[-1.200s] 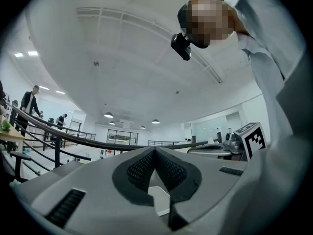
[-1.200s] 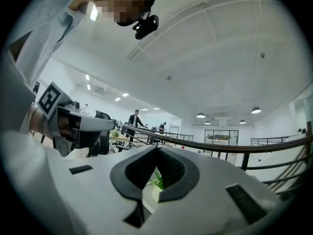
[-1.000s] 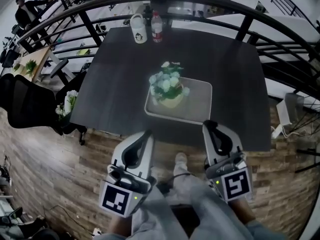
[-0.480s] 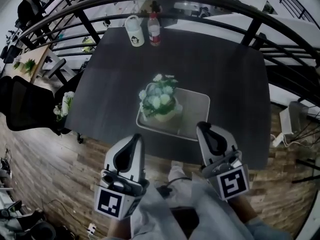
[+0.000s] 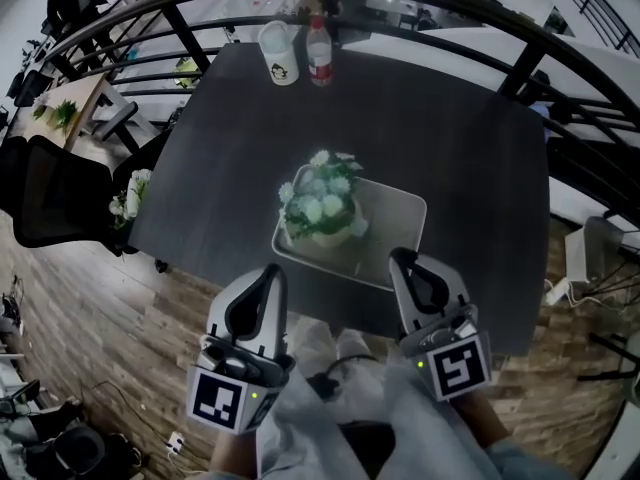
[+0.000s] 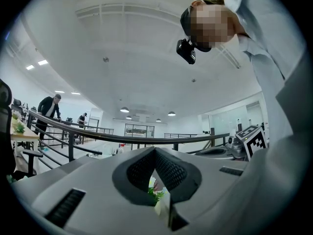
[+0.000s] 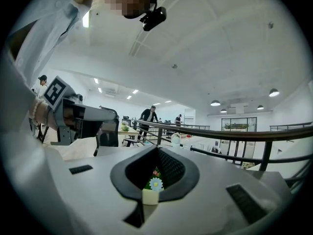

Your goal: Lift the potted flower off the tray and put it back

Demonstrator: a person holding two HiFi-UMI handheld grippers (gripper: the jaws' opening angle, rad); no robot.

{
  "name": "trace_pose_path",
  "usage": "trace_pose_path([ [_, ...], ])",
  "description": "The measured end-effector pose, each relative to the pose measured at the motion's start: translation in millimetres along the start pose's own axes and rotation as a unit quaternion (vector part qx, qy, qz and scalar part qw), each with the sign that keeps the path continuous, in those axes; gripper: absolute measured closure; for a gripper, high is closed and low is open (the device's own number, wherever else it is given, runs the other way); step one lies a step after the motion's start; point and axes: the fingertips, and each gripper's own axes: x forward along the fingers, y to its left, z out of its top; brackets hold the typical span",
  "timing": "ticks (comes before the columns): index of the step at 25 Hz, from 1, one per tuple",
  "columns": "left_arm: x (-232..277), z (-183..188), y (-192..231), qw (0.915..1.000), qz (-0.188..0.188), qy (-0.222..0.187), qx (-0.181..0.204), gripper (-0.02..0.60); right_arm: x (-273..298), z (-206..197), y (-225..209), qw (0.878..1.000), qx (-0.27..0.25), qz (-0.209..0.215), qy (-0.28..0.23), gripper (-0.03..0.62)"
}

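The pale-flowered plant in a cream pot [image 5: 322,208] stands on the left half of the grey rectangular tray [image 5: 398,230]; the tray lies close to the near edge of the dark square desk [image 5: 430,118], with bare desktop behind and on both sides; the left gripper [image 5: 268,273] and right gripper [image 5: 405,260] hang at that edge, jaws closed together on nothing; a white mug [image 5: 280,53] and a clear bottle [image 5: 320,53] stand at the far edge.

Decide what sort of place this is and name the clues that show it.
Probably an open-plan office, perhaps on a raised level. A black railing curves behind the dark table, an office chair and a desk stand off to the side, and people stand beyond under ceiling lights.
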Motion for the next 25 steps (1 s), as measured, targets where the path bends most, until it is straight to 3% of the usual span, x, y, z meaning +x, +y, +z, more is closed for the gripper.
trace_pose_path([
  [9, 19.6, -19.0, 13.4, 0.9996, -0.016, 0.022, -0.011, 0.583, 18.6, -23.7, -7.5, 1.000, 0.013, -0.006, 0.018, 0.589],
  [20, 34.3, -34.0, 27.3, 0.9987, -0.032, 0.038, -0.011, 0.583, 41.7, -58.6, -6.8, 0.999, 0.015, 0.012, 0.050, 0.464],
  [25, 40.5, -37.5, 32.7, 0.9982, -0.040, 0.042, -0.018, 0.583, 57.4, -79.4, 2.0, 0.997, -0.014, 0.033, 0.075, 0.414],
])
